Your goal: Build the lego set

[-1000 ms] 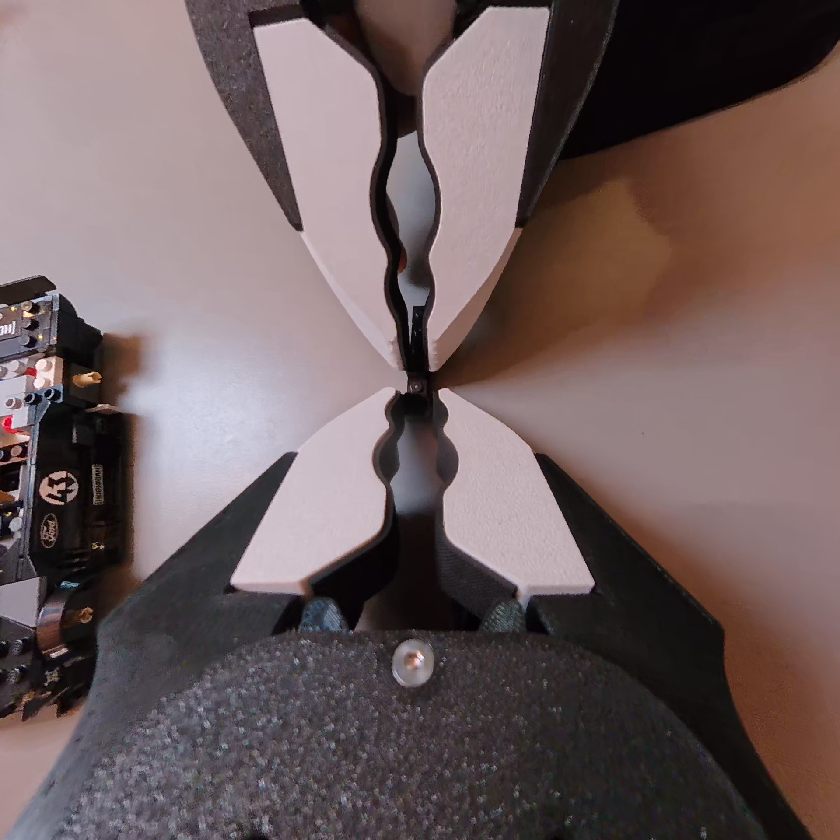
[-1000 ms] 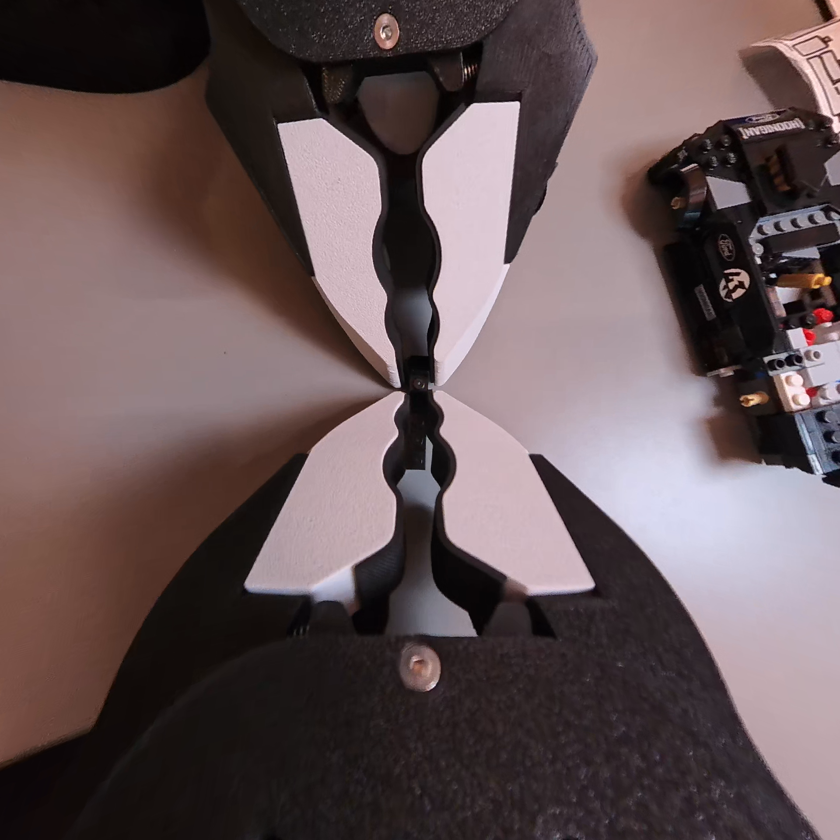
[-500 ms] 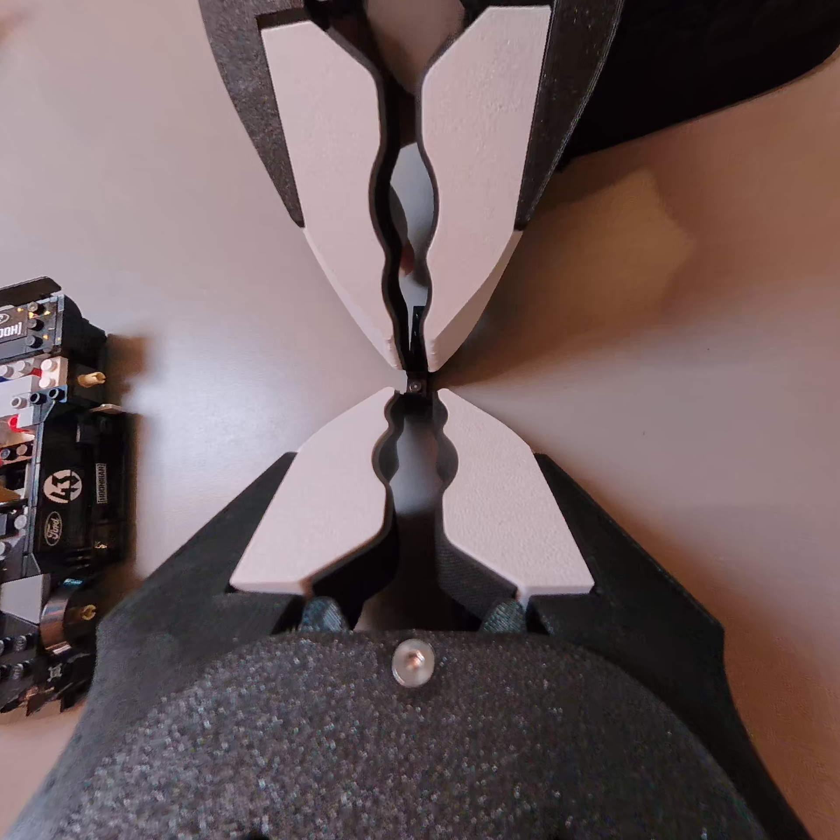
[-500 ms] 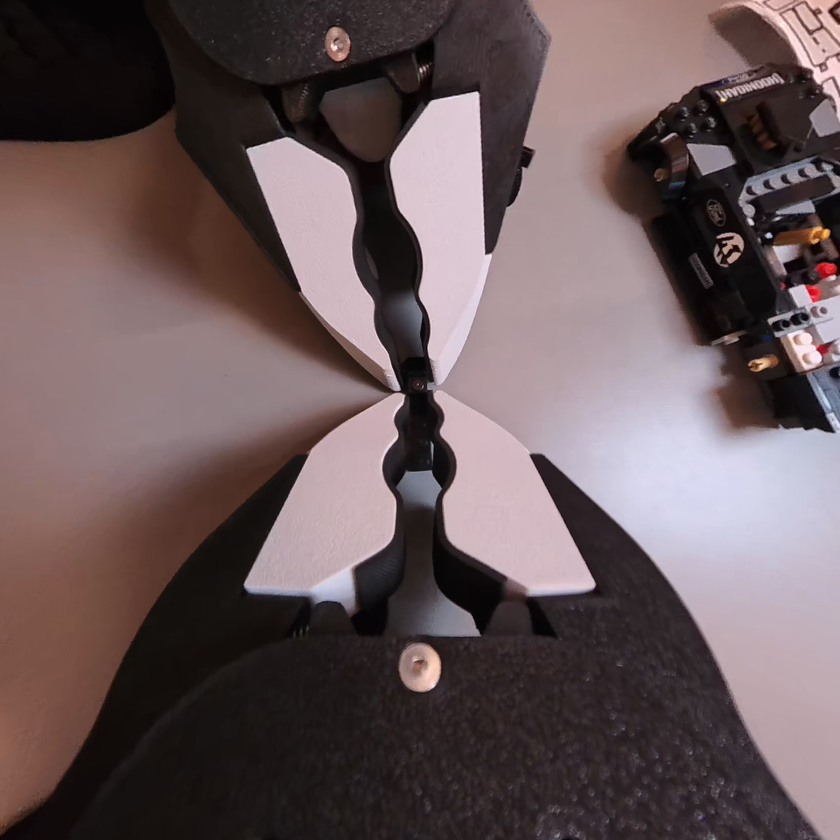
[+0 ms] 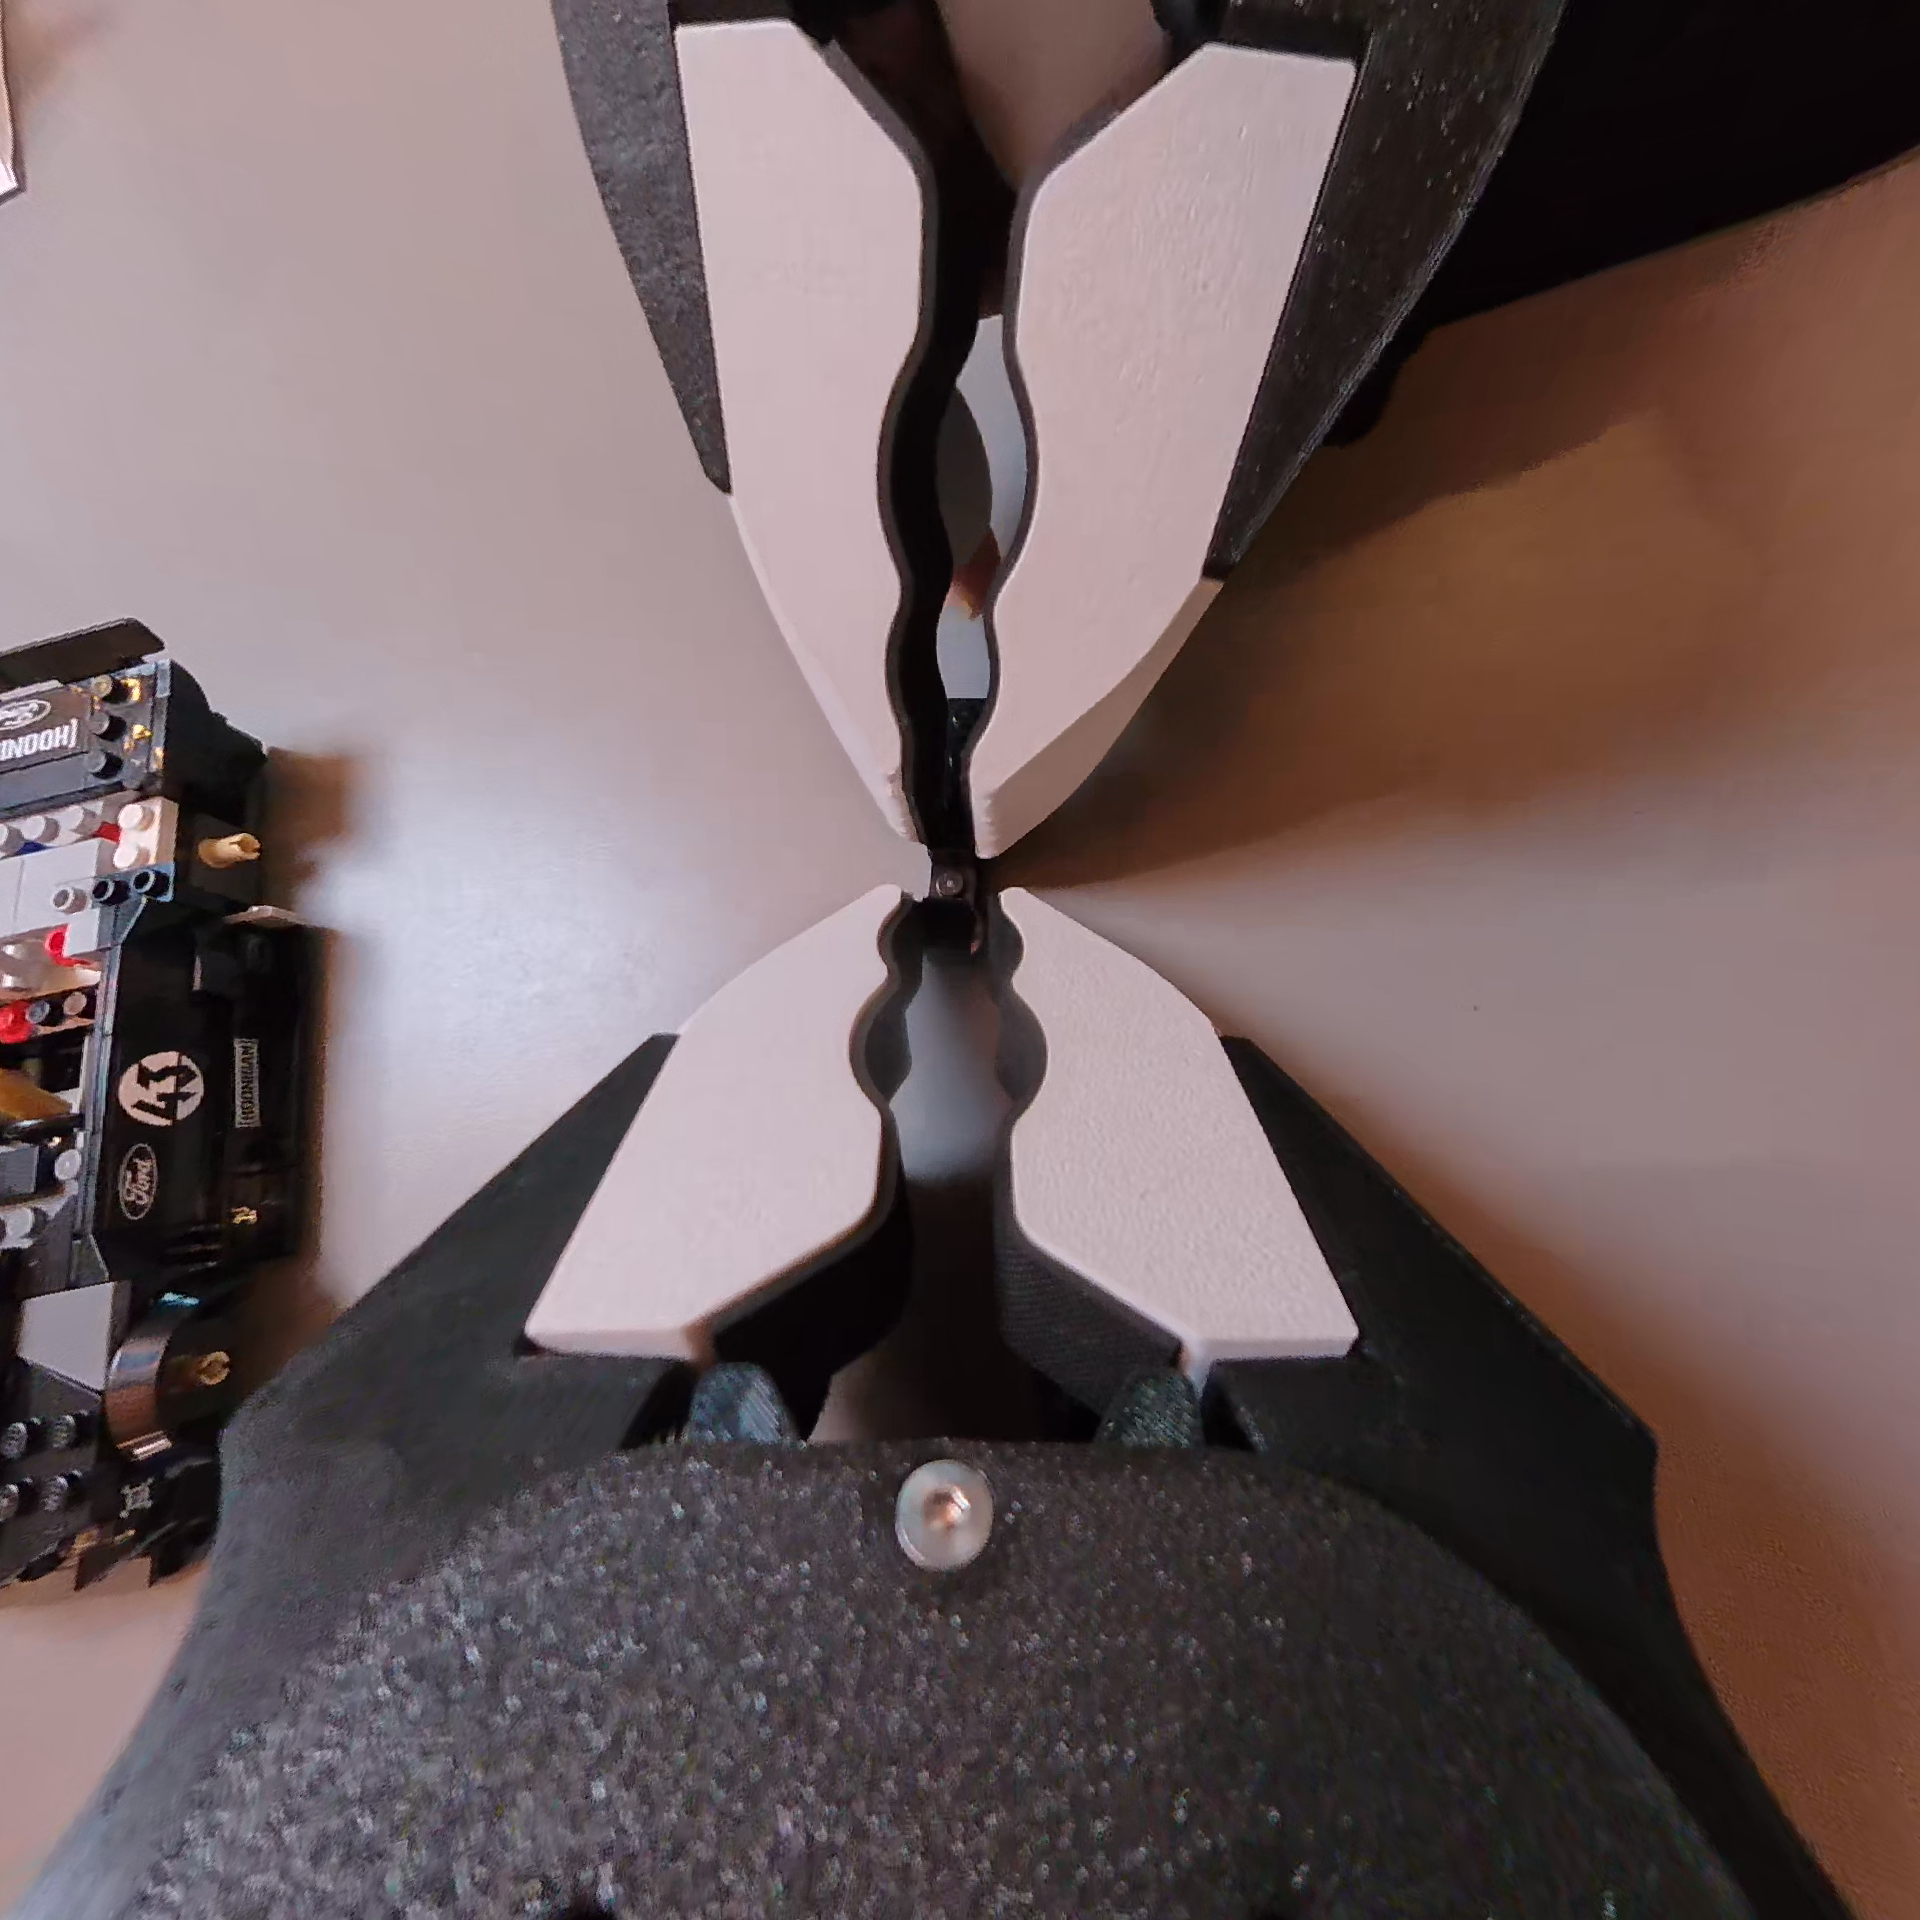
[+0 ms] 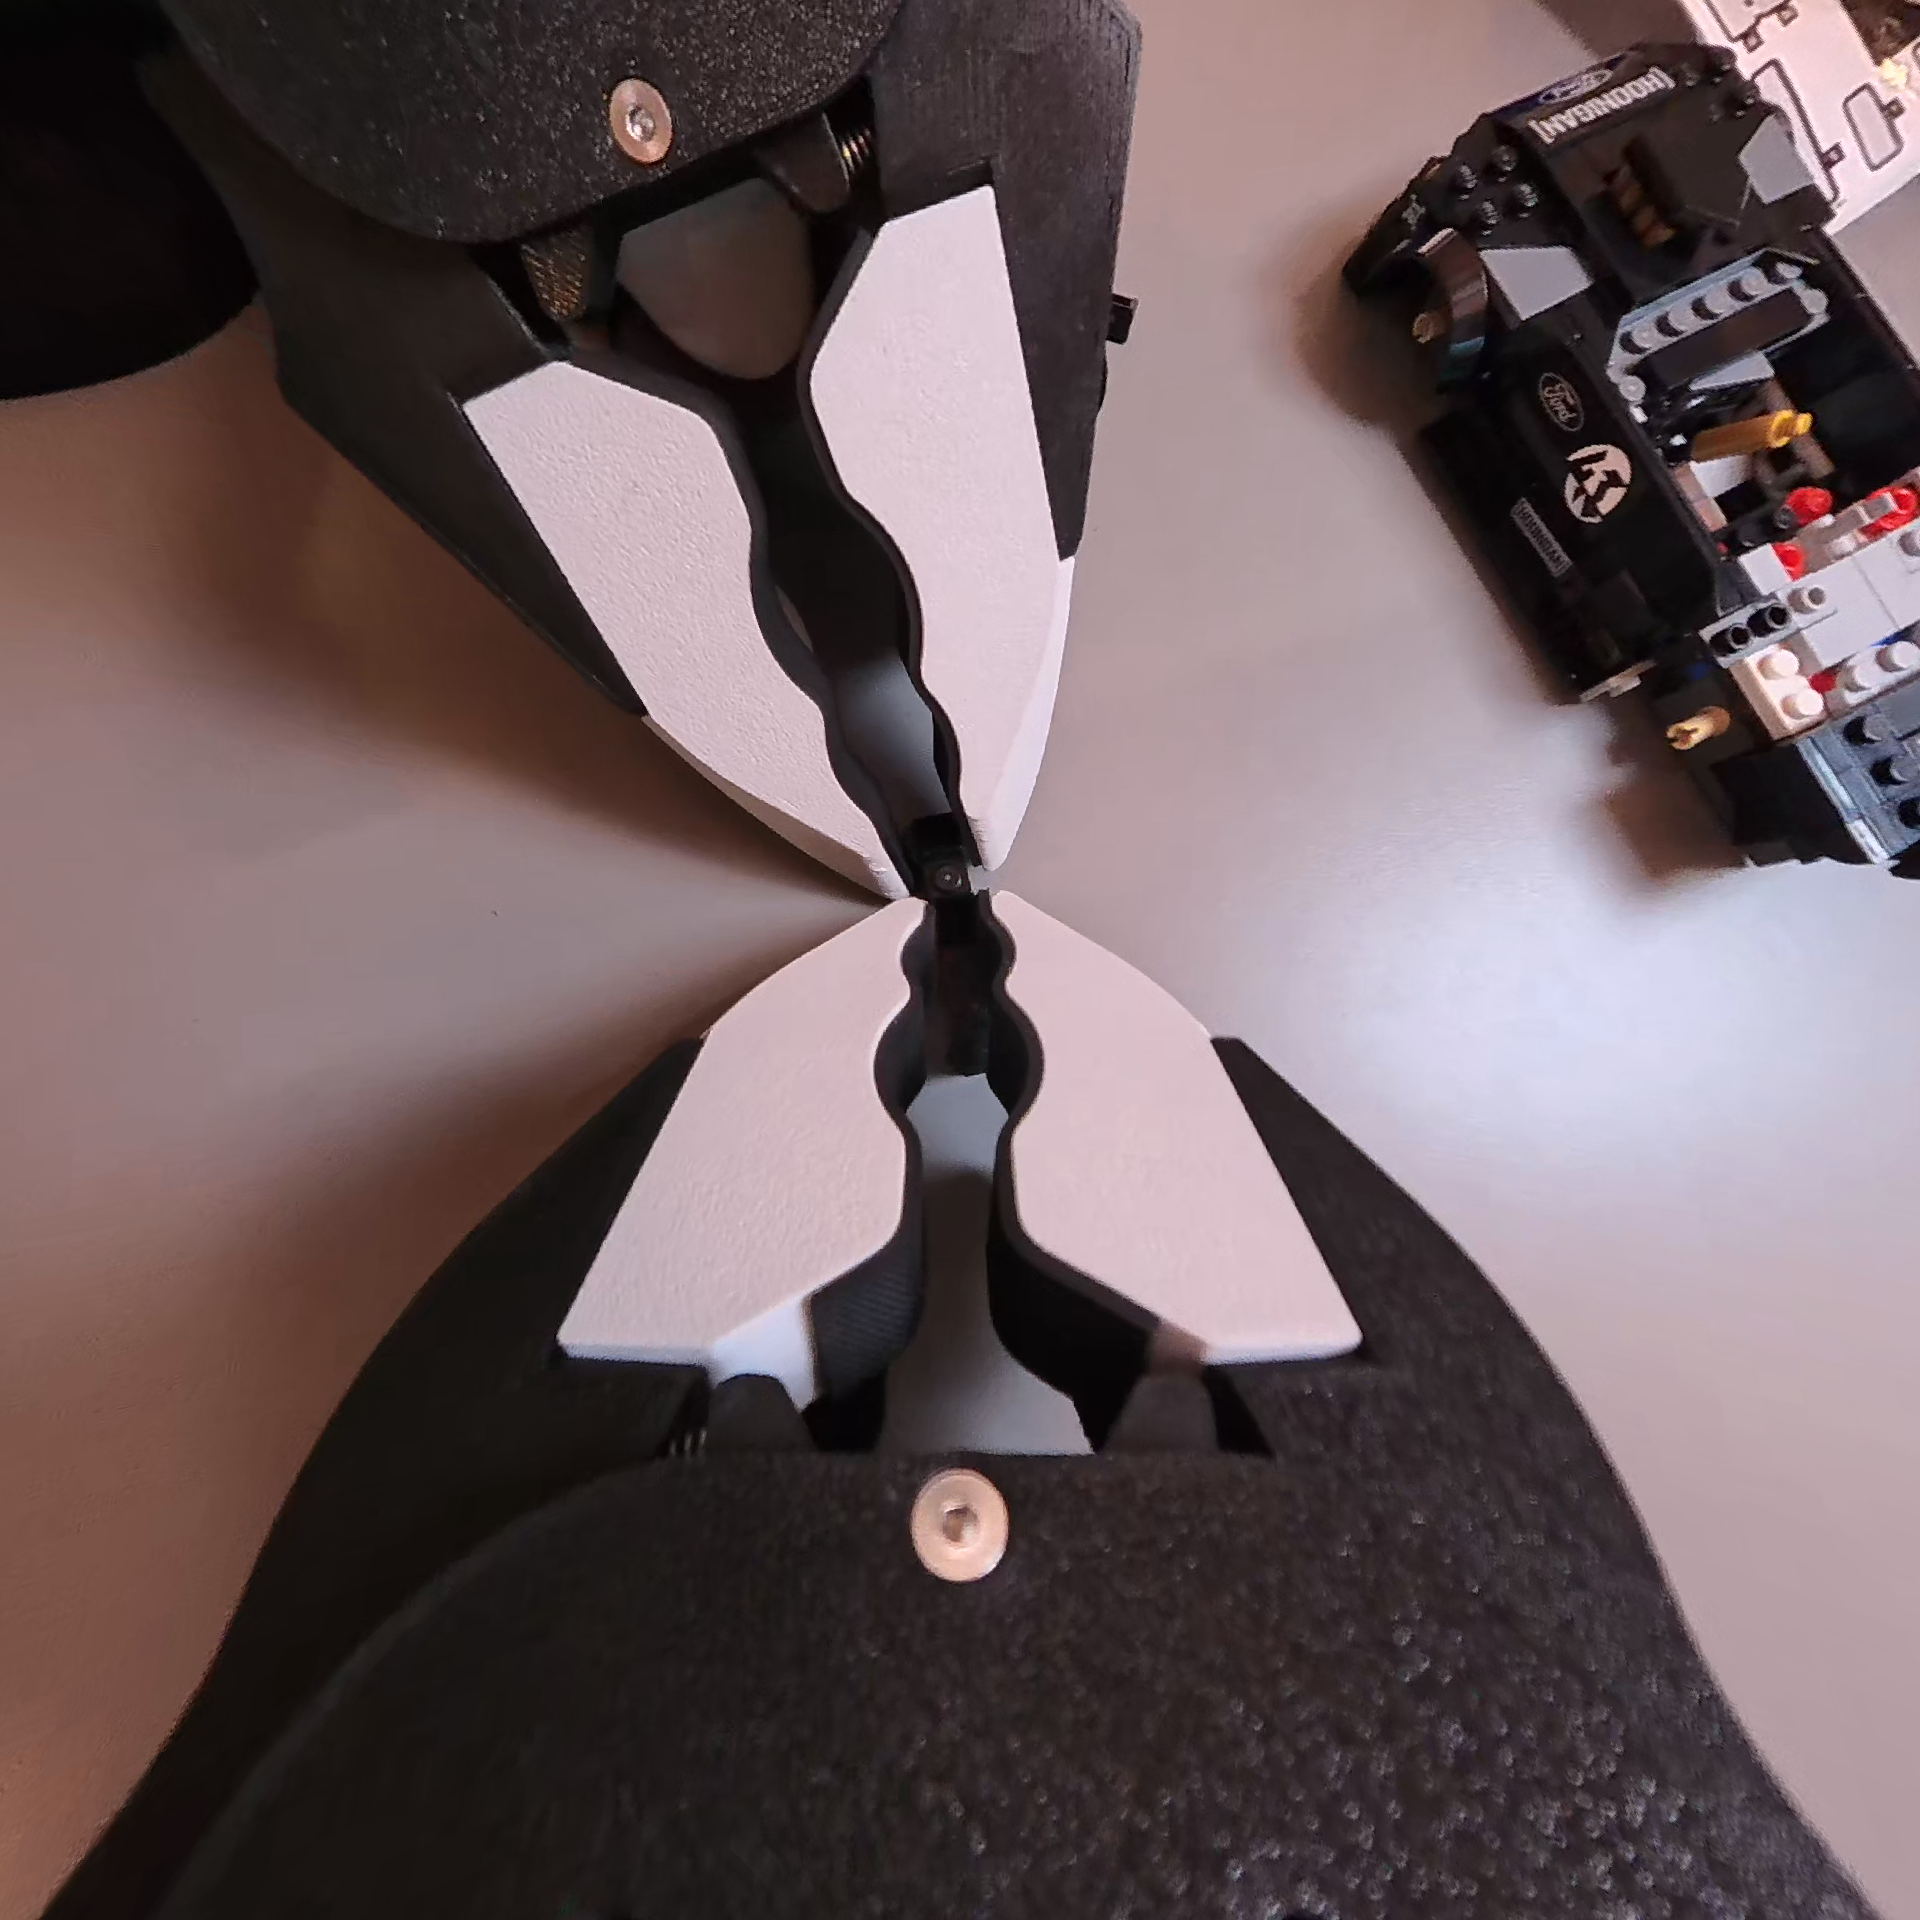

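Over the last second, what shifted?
In the right wrist view the left claw has tilted, its body swinging leftward, and the lego car has turned. Both claws, right claw included, stay shut tip to tip on the small black piece.

Beige-grey table point(image 5: 1558, 987) underneath; dark cloth-like mass point(image 5: 1714, 125) lying at its far edge.

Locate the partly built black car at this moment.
The partly built black car sits on the table at the left edge of the left wrist view and at upper right in the right wrist view, apart from both grippers.
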Tool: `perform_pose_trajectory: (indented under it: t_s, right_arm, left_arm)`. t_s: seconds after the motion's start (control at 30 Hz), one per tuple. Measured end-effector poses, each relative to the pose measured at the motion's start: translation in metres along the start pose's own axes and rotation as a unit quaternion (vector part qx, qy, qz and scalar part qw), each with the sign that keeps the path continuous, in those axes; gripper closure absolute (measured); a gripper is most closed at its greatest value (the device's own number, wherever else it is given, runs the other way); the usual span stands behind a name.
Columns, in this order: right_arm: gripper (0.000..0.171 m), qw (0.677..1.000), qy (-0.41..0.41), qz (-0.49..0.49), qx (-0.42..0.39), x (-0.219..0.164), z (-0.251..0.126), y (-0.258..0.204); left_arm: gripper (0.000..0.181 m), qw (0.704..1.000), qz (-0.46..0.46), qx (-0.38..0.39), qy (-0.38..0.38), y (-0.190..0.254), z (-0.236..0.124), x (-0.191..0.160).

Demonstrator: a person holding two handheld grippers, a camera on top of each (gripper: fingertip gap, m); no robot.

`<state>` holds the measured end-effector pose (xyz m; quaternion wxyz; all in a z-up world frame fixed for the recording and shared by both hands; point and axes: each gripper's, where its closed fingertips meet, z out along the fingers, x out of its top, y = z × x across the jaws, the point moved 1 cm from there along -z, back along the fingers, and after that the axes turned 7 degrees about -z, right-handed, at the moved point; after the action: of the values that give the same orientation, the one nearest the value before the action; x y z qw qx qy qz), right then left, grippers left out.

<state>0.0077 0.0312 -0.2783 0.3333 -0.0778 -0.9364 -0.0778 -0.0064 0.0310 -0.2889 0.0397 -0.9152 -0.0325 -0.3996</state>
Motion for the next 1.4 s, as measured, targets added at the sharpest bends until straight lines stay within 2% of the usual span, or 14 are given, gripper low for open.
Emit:
perform_pose_trajectory:
  t_s: [0.2,0.23,0.3,0.57,0.73,0.83,0.93,1.1,1.23,1.33,1.4]
  right_arm:
    - [0.164,1.000,0.020,0.018,-0.009,0.000,-0.001,-0.002]
    - [0.148,0.999,0.028,0.025,-0.008,-0.001,-0.003,-0.002]
    - [0.142,0.998,0.052,0.031,-0.010,-0.001,-0.013,-0.002]
    - [0.142,0.990,0.087,0.038,-0.100,-0.026,-0.048,-0.010]
    - [0.146,0.979,0.139,0.039,-0.146,-0.025,-0.065,-0.012]
    - [0.146,0.978,0.154,0.044,-0.137,-0.023,-0.067,-0.012]
    - [0.146,0.978,0.167,0.042,-0.121,-0.020,-0.069,-0.013]
    - [0.147,0.978,0.188,0.027,-0.084,-0.012,-0.070,-0.018]
    - [0.148,0.980,0.190,0.000,-0.056,0.002,-0.064,-0.015]
    - [0.149,0.983,0.176,-0.030,-0.042,0.014,-0.052,-0.008]
    - [0.149,0.984,0.169,-0.043,-0.034,0.021,-0.043,-0.002]
  left_arm:
    - [0.169,1.000,-0.001,0.007,0.004,0.001,0.000,0.000]
    - [0.169,1.000,-0.001,0.005,0.004,0.002,0.000,0.001]
    - [0.169,1.000,0.003,0.011,0.004,0.003,0.000,0.000]
    - [0.169,0.999,-0.033,0.029,-0.001,-0.009,-0.008,-0.008]
    - [0.169,0.994,-0.106,0.007,-0.007,-0.011,-0.019,-0.012]
    - [0.169,0.979,-0.198,-0.047,0.016,-0.005,-0.028,-0.006]
    - [0.169,0.949,-0.290,-0.110,0.052,0.003,-0.039,0.002]
    - [0.169,0.914,-0.356,-0.162,0.106,0.014,-0.052,0.013]
    - [0.169,0.926,-0.349,-0.107,0.099,0.011,-0.050,0.006]
    - [0.169,0.960,-0.279,0.029,0.016,-0.004,-0.050,-0.025]
    - [0.169,0.971,-0.221,0.091,-0.031,-0.011,-0.054,-0.043]
